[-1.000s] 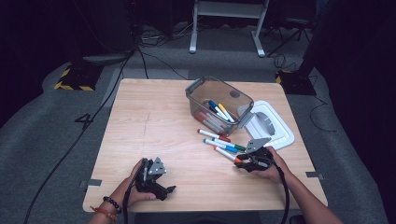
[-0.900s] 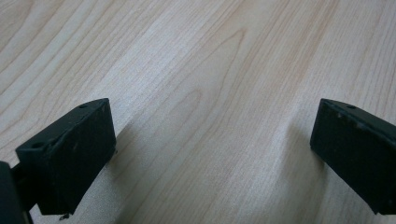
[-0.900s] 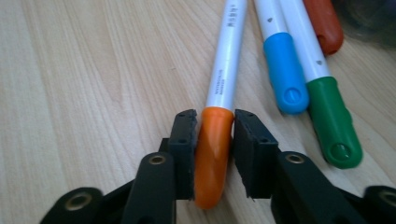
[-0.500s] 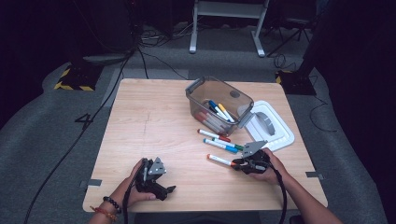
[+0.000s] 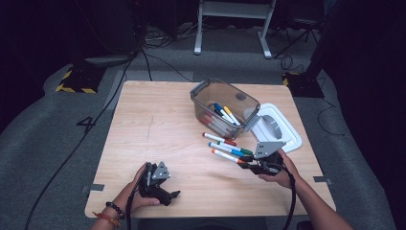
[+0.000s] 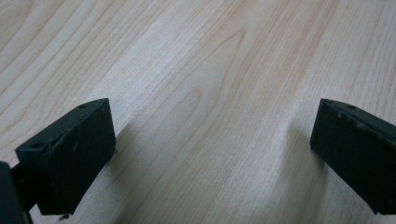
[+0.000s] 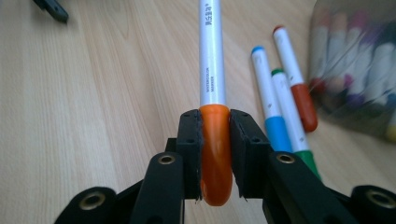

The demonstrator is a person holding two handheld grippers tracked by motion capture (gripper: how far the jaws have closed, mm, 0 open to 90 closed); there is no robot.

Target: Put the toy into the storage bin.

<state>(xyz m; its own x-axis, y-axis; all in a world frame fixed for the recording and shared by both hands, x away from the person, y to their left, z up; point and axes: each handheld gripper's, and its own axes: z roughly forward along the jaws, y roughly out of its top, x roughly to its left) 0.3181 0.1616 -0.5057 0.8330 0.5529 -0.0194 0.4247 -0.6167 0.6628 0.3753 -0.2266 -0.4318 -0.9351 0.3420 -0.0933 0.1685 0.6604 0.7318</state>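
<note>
My right gripper [image 7: 215, 140] clenched on orange marker [image 7: 212, 70], pads pinching its orange cap, white barrel sticking forward over wooden table [image 5: 158, 129]. Jaws have just been closing, marker between them. Blue marker [image 7: 267, 88], green marker [image 7: 287, 112], red marker [image 7: 294, 77] lie just beside it, near clear bin [image 5: 225, 103]. My left gripper [image 6: 210, 154] released, jaws wide apart, only bare wood between them.

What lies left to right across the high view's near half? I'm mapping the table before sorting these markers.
Left gripper → orange-capped marker → right gripper, shut on that marker's cap → white lid at the table's right edge.
</note>
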